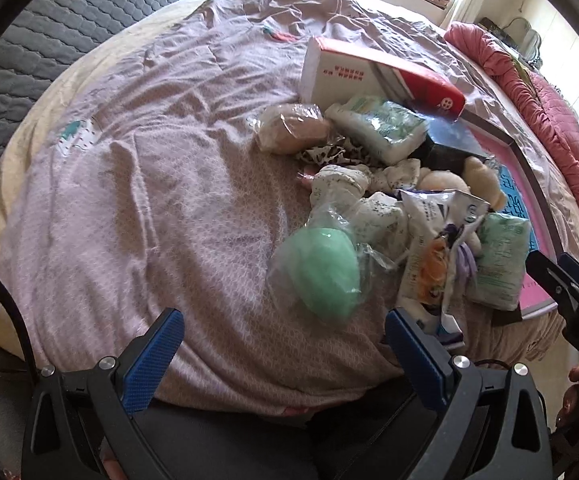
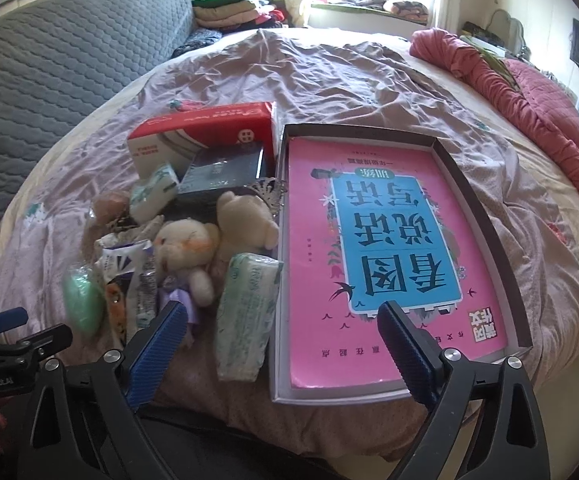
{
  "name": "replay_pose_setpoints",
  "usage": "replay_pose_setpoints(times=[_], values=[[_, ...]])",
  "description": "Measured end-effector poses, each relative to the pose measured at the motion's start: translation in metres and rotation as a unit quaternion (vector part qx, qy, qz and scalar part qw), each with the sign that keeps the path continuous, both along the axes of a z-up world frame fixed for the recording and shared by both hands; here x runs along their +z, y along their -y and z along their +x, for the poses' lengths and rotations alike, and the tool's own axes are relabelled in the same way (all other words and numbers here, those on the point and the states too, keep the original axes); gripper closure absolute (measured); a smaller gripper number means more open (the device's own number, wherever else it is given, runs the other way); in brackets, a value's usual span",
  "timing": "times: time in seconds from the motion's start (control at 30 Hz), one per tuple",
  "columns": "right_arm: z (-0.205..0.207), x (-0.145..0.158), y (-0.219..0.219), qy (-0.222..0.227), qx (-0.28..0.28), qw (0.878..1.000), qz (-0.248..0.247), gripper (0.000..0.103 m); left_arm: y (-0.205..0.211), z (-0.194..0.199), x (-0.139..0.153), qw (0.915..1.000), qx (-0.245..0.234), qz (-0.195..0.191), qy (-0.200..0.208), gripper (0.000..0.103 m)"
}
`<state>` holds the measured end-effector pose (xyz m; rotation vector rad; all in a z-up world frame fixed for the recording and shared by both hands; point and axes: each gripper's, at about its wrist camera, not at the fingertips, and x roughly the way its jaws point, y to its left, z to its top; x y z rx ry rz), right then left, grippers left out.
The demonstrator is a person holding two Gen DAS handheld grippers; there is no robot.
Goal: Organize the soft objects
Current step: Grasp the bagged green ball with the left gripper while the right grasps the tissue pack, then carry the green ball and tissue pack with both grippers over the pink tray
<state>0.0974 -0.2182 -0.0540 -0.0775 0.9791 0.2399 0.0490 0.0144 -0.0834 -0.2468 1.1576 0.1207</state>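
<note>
A pile of soft things lies on the bed. It holds a green sponge in a clear bag [image 1: 321, 276], a tissue pack [image 2: 247, 312], a cream teddy bear [image 2: 187, 252], a second plush [image 2: 245, 216], another tissue pack [image 1: 381, 126] and a tan bagged item [image 1: 293, 128]. A grey box tray [image 2: 485, 216] with a pink book [image 2: 369, 264] in it lies right of the pile. My left gripper [image 1: 285, 320] is open and empty, just short of the green sponge. My right gripper [image 2: 281, 312] is open and empty, over the tissue pack and the tray's near edge.
A red and white box [image 2: 205, 132] and a dark box [image 2: 225, 172] lie behind the pile. A pink quilt [image 2: 529, 92] is bunched at the bed's right side. A grey quilted headboard [image 2: 69, 60] stands at left. Folded clothes [image 2: 225, 10] lie at the back.
</note>
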Motion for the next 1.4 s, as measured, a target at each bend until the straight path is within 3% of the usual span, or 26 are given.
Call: replay_pose_setpoints(times=[0.07, 0.13, 0.3, 0.4, 0.47, 0.53, 0.6, 0.77, 0.8, 0.9, 1.13, 1.4], values=[[0.002, -0.002, -0.001, -0.002, 0.001, 1.000, 0.000, 0.013, 0.000, 0.004, -0.005, 1.0000, 0.001, -0.001, -0.003, 0.002], [0.005, -0.005, -0.002, -0.004, 0.003, 1.000, 0.001, 0.025, 0.001, 0.007, -0.007, 1.0000, -0.002, -0.003, -0.001, 0.003], [0.011, -0.013, -0.011, -0.013, 0.013, 1.000, -0.004, 0.037, 0.004, 0.016, -0.010, 1.0000, -0.005, 0.000, 0.006, 0.009], [0.014, -0.015, -0.016, -0.010, 0.019, 1.000, -0.006, 0.052, 0.001, 0.020, -0.014, 0.9999, -0.003, -0.010, 0.005, 0.016], [0.017, -0.017, -0.018, -0.012, 0.025, 1.000, -0.003, 0.058, 0.000, 0.021, -0.017, 0.9999, -0.003, -0.014, 0.003, 0.021], [0.019, -0.019, -0.020, -0.015, 0.030, 0.999, 0.007, 0.073, -0.001, 0.021, -0.020, 0.9998, -0.002, -0.017, 0.002, 0.027], [0.020, -0.018, -0.021, -0.012, 0.034, 0.999, 0.019, 0.076, -0.003, 0.021, -0.021, 0.9996, -0.003, -0.028, 0.004, 0.032], [0.020, -0.013, -0.014, -0.005, 0.032, 0.998, 0.051, 0.081, -0.009, 0.020, -0.023, 0.9982, -0.002, -0.058, 0.012, 0.062], [0.020, -0.011, -0.012, -0.003, 0.030, 0.998, 0.056, 0.081, -0.011, 0.019, -0.023, 0.9975, -0.002, -0.069, 0.016, 0.064], [0.019, -0.007, -0.008, 0.002, 0.027, 0.997, 0.067, 0.081, -0.016, 0.016, -0.022, 0.9955, 0.004, -0.091, 0.024, 0.065], [0.015, 0.006, 0.004, 0.010, 0.019, 0.995, 0.097, 0.081, -0.018, 0.004, -0.005, 0.9936, 0.009, -0.103, 0.044, 0.066], [0.007, 0.024, 0.022, 0.022, 0.006, 0.991, 0.131, 0.081, -0.001, -0.006, 0.032, 0.9944, -0.006, -0.079, 0.070, 0.066]])
